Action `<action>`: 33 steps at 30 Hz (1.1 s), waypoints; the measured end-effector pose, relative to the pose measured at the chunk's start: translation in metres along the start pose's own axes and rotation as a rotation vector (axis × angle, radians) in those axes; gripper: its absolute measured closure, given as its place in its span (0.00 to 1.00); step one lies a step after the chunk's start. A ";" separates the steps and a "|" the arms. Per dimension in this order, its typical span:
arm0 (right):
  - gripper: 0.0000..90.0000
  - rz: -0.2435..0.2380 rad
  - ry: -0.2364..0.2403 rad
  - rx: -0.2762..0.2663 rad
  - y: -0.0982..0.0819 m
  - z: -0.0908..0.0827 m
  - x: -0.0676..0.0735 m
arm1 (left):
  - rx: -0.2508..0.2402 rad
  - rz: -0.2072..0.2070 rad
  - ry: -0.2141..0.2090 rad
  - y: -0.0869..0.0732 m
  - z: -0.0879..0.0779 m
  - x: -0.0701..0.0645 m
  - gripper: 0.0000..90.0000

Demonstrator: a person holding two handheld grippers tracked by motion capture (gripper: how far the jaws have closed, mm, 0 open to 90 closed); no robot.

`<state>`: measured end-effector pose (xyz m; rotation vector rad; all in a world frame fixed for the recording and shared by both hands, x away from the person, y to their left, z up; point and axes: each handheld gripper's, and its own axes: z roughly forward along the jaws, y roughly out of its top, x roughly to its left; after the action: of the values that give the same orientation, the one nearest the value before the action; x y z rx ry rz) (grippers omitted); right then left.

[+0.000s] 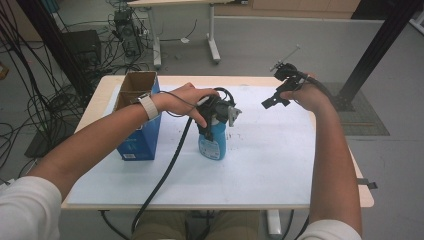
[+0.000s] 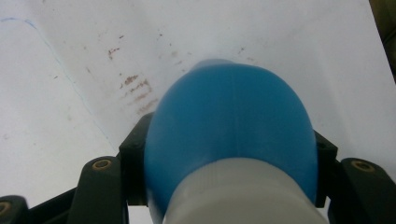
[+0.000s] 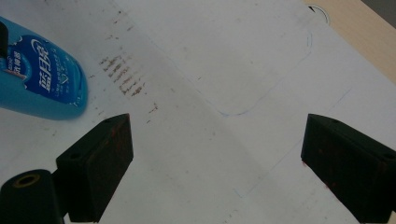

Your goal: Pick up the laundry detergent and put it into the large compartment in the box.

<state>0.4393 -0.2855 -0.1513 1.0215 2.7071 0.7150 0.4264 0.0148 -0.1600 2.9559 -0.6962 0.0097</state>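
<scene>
Tongs in the high view: the left tongs (image 1: 216,111) are clamped from above on the upper part of a blue bottle (image 1: 212,142), which stands upright on the white sheet (image 1: 270,160) covering the worktop (image 1: 102,95), near the middle of the sheet. The left hand (image 1: 185,102) grips the tongs body, and a black cable (image 1: 165,175) trails from it toward the near edge of the worktop. An open cardboard box (image 1: 137,117) with blue sides stands just to the left of the bottle, beside the left forearm. The right tongs (image 1: 280,92) are held in the air over the far right part of the sheet, well apart from the bottle, jaws spread and holding nothing. Left gripper view: both black jaws press against the sides of the blue bottle (image 2: 231,126) just below its white cap (image 2: 243,196); the bottle's rounded body extends away from the camera toward the white sheet (image 2: 70,70), which carries brown smudges (image 2: 137,91). Right gripper view: the right tongs (image 3: 217,161) stand wide apart with bare sheet between the jaws; the blue bottle (image 3: 42,79), label visible, sits at the upper left, clear of the jaws. Brown smudges (image 3: 123,77) lie just beside the bottle, and a strip of the wooden worktop (image 3: 359,32) shows at the upper right corner.
</scene>
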 end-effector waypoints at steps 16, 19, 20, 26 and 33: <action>0.10 0.000 -0.005 -0.007 -0.003 -0.004 0.002 | -0.012 -0.036 0.011 -0.004 -0.011 -0.005 0.42; 0.10 0.000 -0.006 -0.008 -0.003 -0.005 0.003 | -0.020 -0.045 0.014 -0.005 -0.014 -0.006 0.42; 0.10 -0.001 -0.006 -0.009 -0.003 -0.005 0.003 | -0.029 -0.055 0.019 -0.007 -0.018 -0.009 0.42; 0.10 -0.003 -0.009 -0.014 -0.004 -0.008 0.005 | -0.020 -0.090 0.033 -0.005 -0.034 -0.014 0.42; 0.10 -0.012 -0.012 -0.013 -0.001 -0.010 0.009 | -0.016 -0.189 0.032 -0.005 -0.054 -0.019 0.42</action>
<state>0.4288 -0.2840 -0.1433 1.0030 2.6926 0.7210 0.4126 0.0333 -0.1070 2.9860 -0.4093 0.0355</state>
